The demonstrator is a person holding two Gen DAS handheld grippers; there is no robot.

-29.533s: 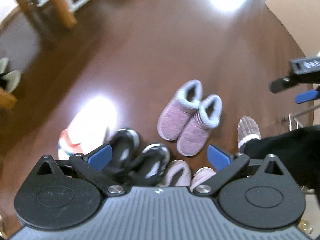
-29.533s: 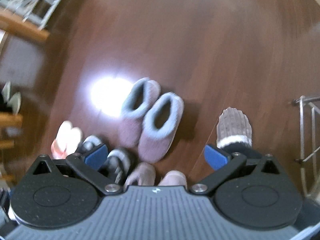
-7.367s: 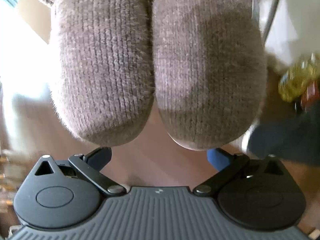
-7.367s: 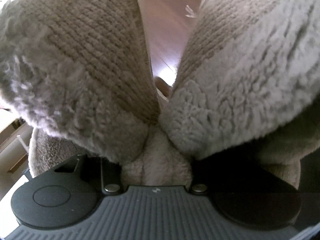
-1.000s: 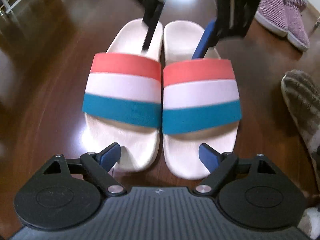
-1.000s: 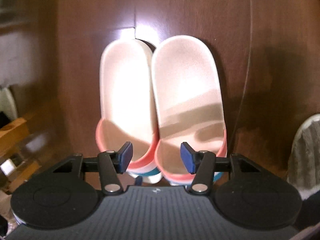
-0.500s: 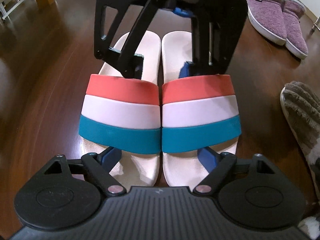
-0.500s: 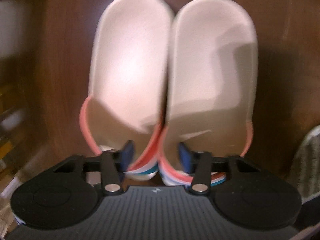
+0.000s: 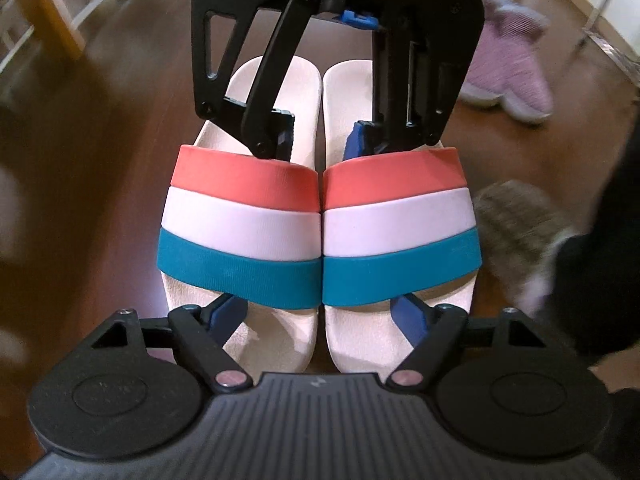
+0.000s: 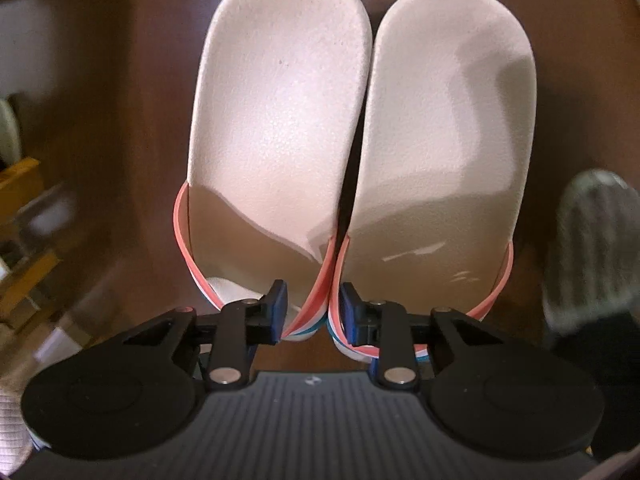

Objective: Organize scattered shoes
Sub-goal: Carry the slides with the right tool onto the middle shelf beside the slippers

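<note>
Jaws of your right gripper (image 10: 313, 310) have just been closing and now pinch the adjoining straps of the striped slides (image 9: 320, 236), while your left gripper (image 9: 320, 316) brackets their toe ends, so the pair looks ready to carry off the wooden floor (image 9: 100, 168).

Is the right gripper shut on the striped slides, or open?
Shut: the right gripper pinches the adjoining inner strap edges of the striped slides, its jaws having just closed.
</note>
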